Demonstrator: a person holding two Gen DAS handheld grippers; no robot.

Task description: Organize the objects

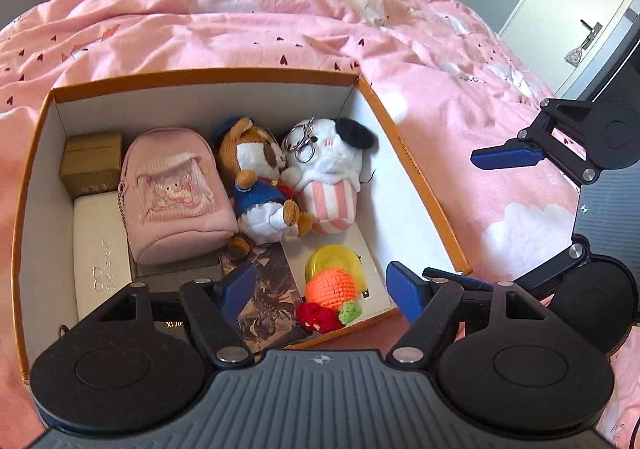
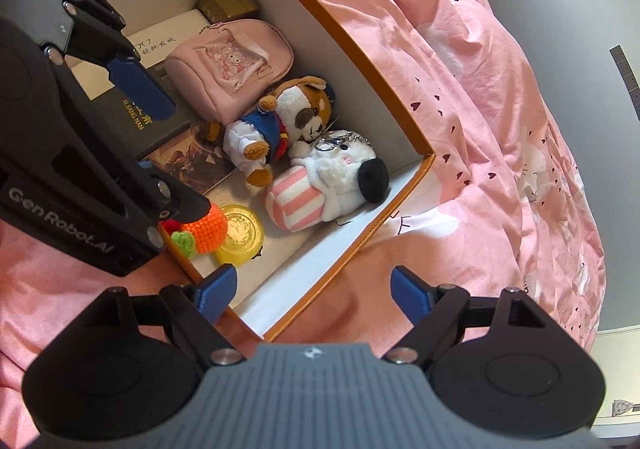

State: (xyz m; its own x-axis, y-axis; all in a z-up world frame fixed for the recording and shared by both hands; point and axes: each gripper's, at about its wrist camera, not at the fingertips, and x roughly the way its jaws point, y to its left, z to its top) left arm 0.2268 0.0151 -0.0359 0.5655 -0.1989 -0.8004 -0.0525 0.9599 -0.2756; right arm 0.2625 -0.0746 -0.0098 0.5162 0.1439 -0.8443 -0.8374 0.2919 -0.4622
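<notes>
An orange-rimmed cardboard box (image 1: 416, 173) sits on a bed covered by a pink duvet (image 1: 280, 9). Inside, along the left wall, lie a gold box (image 1: 93, 161) at the far end and a white case (image 1: 102, 261) nearer; beside them stands a pink mini backpack (image 1: 176, 201), then a brown dog plush (image 1: 260, 185) touching a white plush with striped bottom (image 1: 332, 177). Near the front lie a picture card (image 1: 268, 301), a yellow round case (image 1: 332, 261) and an orange crochet toy (image 1: 330, 289). The left tool (image 1: 320, 289) hovers over the box's near edge, jaws wide apart and holding nothing. The right tool (image 2: 310, 293) hangs at the box's right side, also spread wide and empty.
</notes>
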